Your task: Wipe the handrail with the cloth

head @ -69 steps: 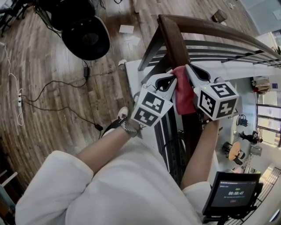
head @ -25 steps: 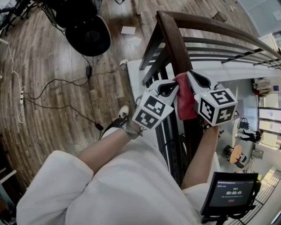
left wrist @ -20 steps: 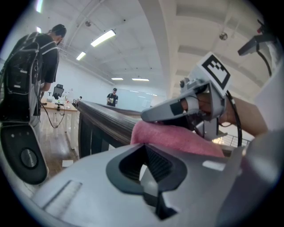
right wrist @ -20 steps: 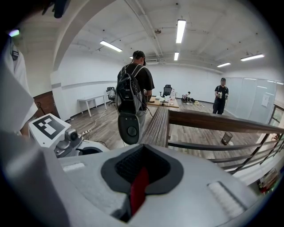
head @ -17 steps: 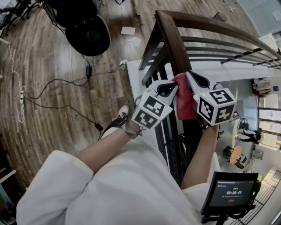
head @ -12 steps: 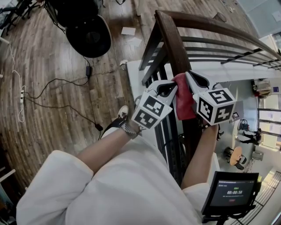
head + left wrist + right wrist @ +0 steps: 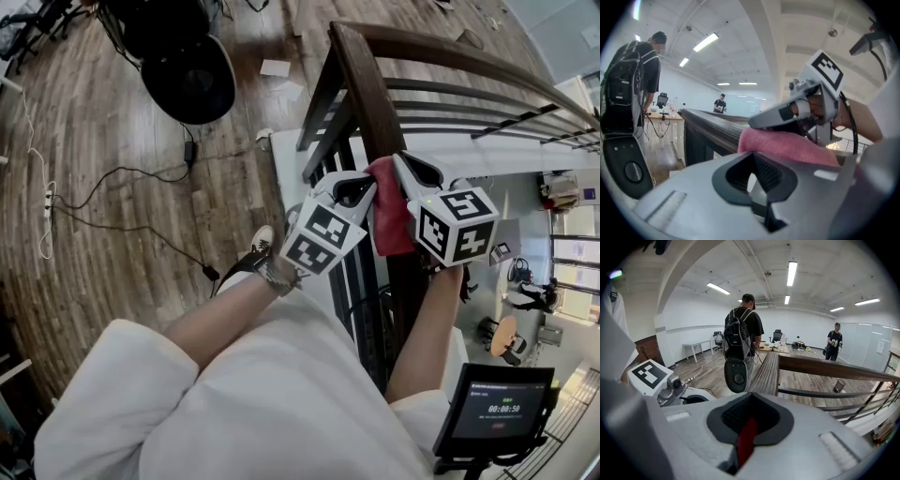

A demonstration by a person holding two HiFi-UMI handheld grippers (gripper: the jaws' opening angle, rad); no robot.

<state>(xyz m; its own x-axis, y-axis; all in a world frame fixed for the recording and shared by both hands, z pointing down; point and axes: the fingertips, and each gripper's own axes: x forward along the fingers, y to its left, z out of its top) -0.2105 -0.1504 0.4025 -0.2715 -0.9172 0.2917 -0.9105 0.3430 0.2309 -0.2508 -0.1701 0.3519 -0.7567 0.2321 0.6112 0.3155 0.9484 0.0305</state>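
The dark wooden handrail runs from the top of the head view down between my two grippers. A red cloth is draped over it. My right gripper is shut on the cloth from the right; a red sliver of the cloth shows between its jaws. My left gripper is shut at the cloth's left edge. In the left gripper view the cloth lies just beyond the shut left gripper, with nothing visible between its jaws. The right gripper lies on top of the cloth.
Thin metal rails run under the handrail to the right. A black round seat, cables and papers lie on the wooden floor at left. A screen stands at lower right. A person with a backpack stands by the rail.
Both grippers and the cloth stay at nearly the same spot on the handrail. Only the timer on the screen has run on.
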